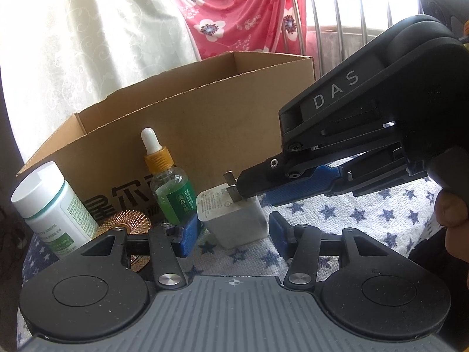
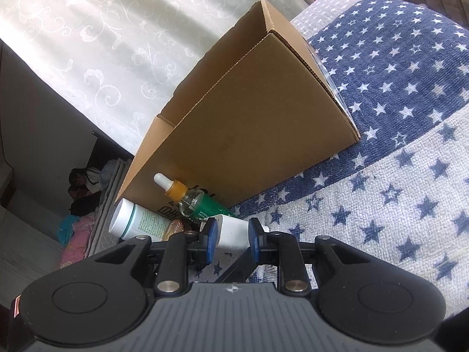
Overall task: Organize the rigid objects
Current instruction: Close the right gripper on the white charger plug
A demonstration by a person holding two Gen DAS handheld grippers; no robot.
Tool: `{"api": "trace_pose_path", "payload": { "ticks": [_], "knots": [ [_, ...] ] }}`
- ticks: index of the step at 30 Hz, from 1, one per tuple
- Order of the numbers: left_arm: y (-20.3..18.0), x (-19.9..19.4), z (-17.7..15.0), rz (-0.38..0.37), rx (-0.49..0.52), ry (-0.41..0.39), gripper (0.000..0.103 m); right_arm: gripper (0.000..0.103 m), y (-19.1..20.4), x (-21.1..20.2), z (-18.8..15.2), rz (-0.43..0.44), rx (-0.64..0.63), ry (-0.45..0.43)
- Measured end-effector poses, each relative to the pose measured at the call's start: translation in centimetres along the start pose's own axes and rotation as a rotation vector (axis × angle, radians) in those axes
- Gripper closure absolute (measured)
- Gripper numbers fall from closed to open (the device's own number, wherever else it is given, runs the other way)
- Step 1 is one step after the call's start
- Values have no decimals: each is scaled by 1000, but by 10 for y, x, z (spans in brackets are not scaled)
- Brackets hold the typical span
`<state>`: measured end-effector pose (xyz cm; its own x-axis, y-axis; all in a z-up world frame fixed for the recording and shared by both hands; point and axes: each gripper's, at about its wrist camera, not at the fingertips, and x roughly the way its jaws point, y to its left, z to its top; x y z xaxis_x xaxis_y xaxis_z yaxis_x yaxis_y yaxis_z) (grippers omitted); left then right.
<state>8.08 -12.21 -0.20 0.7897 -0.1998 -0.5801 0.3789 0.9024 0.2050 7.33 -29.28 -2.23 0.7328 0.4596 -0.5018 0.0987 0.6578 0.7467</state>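
Observation:
A white plug-in charger (image 1: 234, 223) stands on the star-print cloth, prongs up. My left gripper (image 1: 231, 237) is open around its lower part, and a sliver of cloth shows beside the left pad. My right gripper (image 1: 243, 189) reaches in from the right and is shut on the charger's top by the prongs. In the right wrist view the charger (image 2: 234, 230) fills the gap between the right gripper's (image 2: 233, 234) blue pads. A dropper bottle of green liquid (image 1: 167, 187) and a white pill bottle (image 1: 49, 205) stand left of the charger. Behind them is an open cardboard box (image 1: 234, 111).
A gold ribbed disc (image 1: 126, 220) lies between the bottles, just left of my left finger. The star-print cloth (image 2: 410, 176) stretches out to the right of the box (image 2: 249, 117). A hand (image 1: 451, 211) holds the right gripper. Curtain, pink flowered fabric and metal bars stand behind.

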Motion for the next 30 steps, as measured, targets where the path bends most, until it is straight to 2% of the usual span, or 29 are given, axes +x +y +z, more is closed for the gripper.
{"api": "trace_pose_path", "payload": {
  "ticks": [17, 30],
  "knots": [
    [14, 7, 6, -77, -115, 50, 56, 77, 1, 1, 2, -12, 11, 4],
    [15, -3, 2, -81, -132, 48, 57, 77, 9, -2, -3, -29, 3, 6]
  ]
}}
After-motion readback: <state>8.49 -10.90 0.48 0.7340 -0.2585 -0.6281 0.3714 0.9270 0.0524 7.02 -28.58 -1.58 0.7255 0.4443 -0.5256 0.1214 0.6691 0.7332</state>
